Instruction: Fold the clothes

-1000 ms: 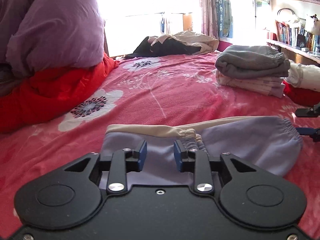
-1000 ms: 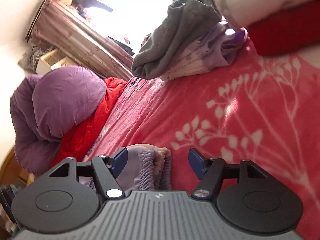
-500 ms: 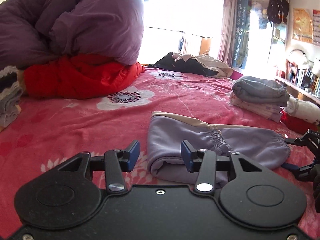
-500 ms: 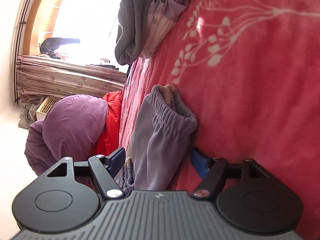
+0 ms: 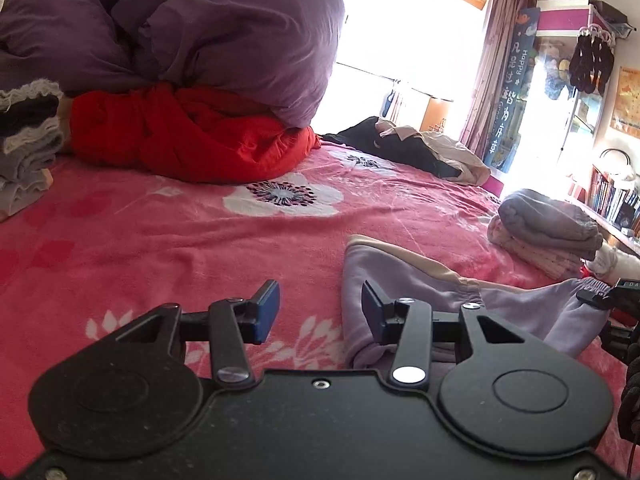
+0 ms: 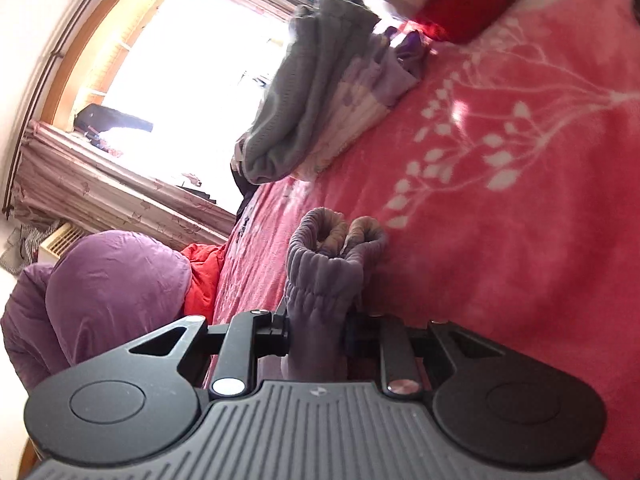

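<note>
Two hand-held grippers shown over a pink floral bed, lilac trousers laid folded on it, elastic cuff being clamped by closing right hand-held gripper, left hand-held gripper held apart, empty, beside the fold.

1. Beyond the fingers stretched a bed under a pink flowered blanket.
2. Ahead and to their left, a purple duvet sat heaped on red bedding.
3. Straight ahead, a bright window washed out in daylight, with a mauve curtain beside it.
4. Far right stood a bookshelf.
</note>
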`<act>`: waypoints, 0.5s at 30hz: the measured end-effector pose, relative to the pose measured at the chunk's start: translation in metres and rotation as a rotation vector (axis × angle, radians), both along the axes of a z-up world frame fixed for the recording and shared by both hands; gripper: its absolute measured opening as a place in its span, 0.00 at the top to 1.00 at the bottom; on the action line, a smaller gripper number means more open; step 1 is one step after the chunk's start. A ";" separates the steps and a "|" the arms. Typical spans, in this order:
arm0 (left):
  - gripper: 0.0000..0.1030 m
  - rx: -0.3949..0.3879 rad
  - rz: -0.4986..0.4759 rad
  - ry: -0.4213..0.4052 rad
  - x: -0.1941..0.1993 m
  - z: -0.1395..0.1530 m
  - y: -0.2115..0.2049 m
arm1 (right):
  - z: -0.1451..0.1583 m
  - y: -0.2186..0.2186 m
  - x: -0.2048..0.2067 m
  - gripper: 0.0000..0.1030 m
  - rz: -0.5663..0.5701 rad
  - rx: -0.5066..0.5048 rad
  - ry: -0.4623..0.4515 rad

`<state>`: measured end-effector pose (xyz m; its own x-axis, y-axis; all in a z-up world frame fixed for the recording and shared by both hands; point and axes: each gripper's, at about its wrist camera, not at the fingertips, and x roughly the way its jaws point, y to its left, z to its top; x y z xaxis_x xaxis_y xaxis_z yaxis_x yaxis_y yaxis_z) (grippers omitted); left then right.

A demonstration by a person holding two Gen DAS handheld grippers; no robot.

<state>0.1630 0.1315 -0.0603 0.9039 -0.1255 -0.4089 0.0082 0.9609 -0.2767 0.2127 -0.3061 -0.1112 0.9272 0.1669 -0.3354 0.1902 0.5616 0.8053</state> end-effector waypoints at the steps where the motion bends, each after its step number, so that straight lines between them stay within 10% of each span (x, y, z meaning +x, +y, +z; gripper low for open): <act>1: 0.57 -0.009 0.005 -0.001 0.000 0.001 0.003 | 0.012 0.009 0.002 0.76 0.014 -0.061 -0.017; 8: 0.57 -0.082 0.035 -0.007 -0.003 0.009 0.023 | 0.083 0.110 0.014 0.76 0.218 -0.538 -0.125; 15: 0.57 -0.144 0.066 -0.002 -0.002 0.012 0.042 | 0.089 0.230 0.027 0.77 0.434 -0.986 -0.157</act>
<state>0.1608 0.1734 -0.0484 0.9130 -0.1227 -0.3891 -0.0531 0.9099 -0.4115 0.2400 -0.0765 -0.0220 0.8983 0.2132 -0.3842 -0.2463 0.9684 -0.0385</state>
